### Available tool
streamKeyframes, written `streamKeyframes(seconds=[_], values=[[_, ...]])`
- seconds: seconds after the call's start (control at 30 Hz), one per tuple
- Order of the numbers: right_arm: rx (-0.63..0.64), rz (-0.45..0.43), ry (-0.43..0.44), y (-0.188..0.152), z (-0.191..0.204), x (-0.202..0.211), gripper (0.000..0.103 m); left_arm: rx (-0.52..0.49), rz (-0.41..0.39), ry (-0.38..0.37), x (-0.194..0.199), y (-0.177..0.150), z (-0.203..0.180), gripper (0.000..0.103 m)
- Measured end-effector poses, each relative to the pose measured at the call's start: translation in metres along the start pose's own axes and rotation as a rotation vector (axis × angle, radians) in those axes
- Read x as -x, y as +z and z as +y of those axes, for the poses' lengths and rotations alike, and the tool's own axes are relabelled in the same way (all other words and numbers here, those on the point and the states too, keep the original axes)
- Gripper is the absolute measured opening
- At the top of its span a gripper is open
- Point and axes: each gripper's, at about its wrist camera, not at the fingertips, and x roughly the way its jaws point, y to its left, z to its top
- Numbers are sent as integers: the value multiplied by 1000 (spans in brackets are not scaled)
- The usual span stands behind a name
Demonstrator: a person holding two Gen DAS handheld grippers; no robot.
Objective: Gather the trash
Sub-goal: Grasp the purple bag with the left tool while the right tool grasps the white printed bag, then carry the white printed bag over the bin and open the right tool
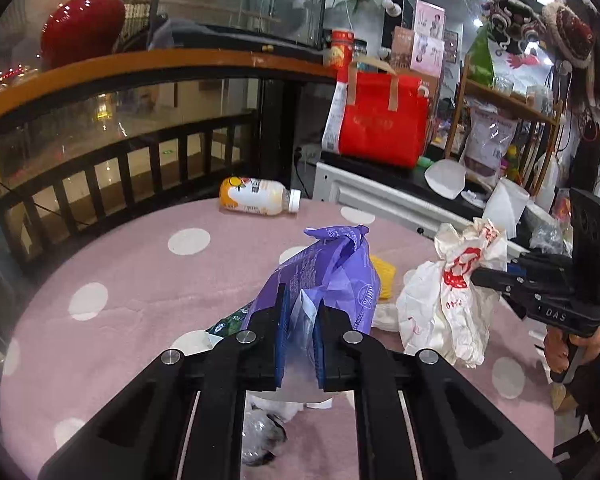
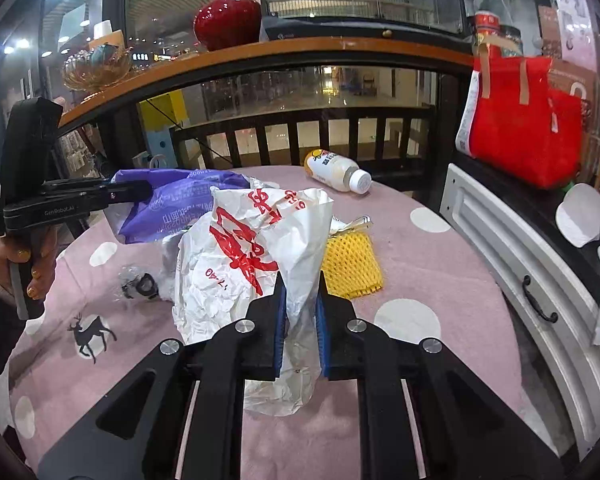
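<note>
My left gripper (image 1: 300,332) is shut on a purple plastic bag (image 1: 332,276), held above the pink dotted table (image 1: 140,280); both also show in the right wrist view, the gripper (image 2: 140,192) and the bag (image 2: 176,208). My right gripper (image 2: 301,316) is shut on a crumpled white paper bag with red print (image 2: 244,256), also in the left wrist view (image 1: 452,300). A yellow foam net (image 2: 350,264), a drink bottle (image 2: 336,170) lying on its side and a clear crumpled wrapper (image 2: 138,284) lie on the table.
A white drawer cabinet (image 2: 512,240) with a red tote bag (image 2: 520,128) stands right of the table. A dark railing (image 2: 300,132) and a wooden ledge with a red vase (image 2: 226,12) run behind. White tissue (image 1: 276,404) lies under my left gripper.
</note>
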Motion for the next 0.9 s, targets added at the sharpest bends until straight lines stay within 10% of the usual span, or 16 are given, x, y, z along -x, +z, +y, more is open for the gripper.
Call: streamKeyframes(seconds=[0.9], values=[[-148,-64,-203,-88,-18,143,14,84,-118,-31,70,-53,-98,11]])
